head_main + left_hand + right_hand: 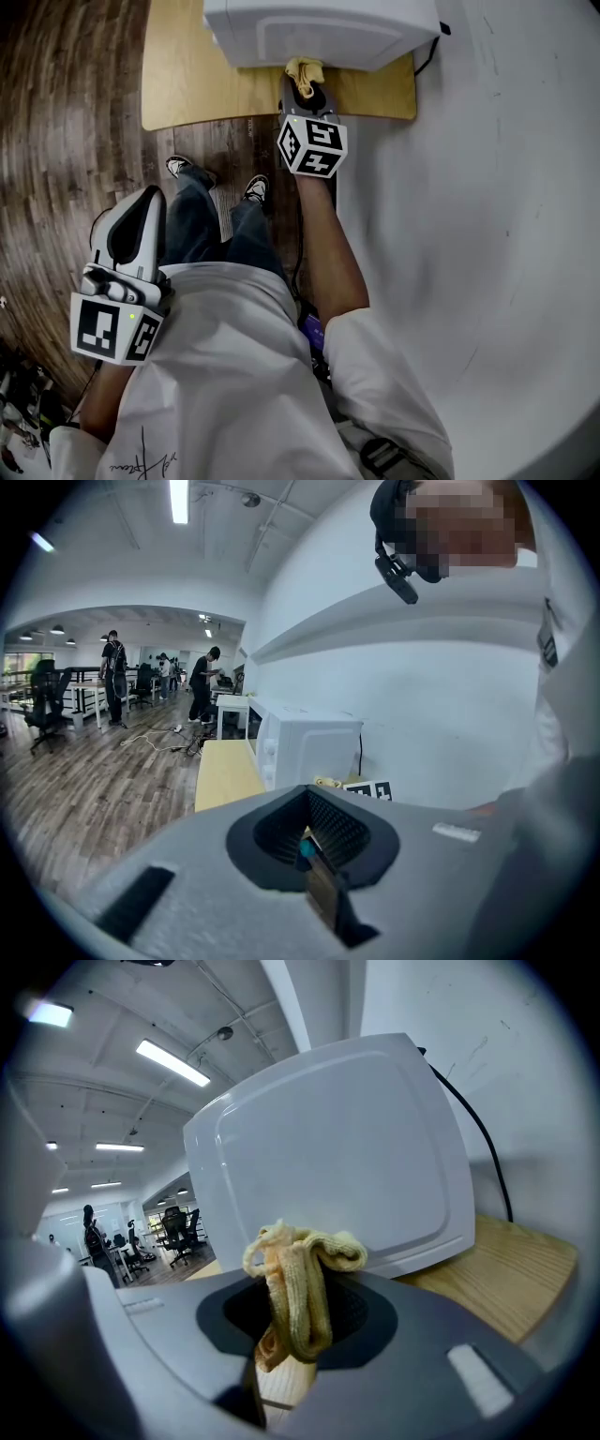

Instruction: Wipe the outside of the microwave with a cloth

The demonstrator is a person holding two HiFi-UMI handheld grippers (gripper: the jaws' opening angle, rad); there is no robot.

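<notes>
The white microwave (319, 28) stands on a wooden table (187, 84) against the wall. My right gripper (306, 86) is shut on a bunched yellow cloth (305, 69), which sits at the bottom edge of the microwave's near side panel. In the right gripper view the cloth (298, 1283) hangs out of the gripper (289, 1340) just in front of the microwave panel (328, 1138); whether it touches is unclear. My left gripper (129, 232) is held back by the person's left side, far from the table. Its jaws are shut on nothing (314, 855), and the microwave (305, 747) lies far ahead.
A white wall (497, 187) runs along the right. The microwave's black cord (427, 52) hangs at its right rear. The person's shoes (255, 189) stand on the wood floor before the table. Several people, desks and chairs (42, 700) are far back in the room.
</notes>
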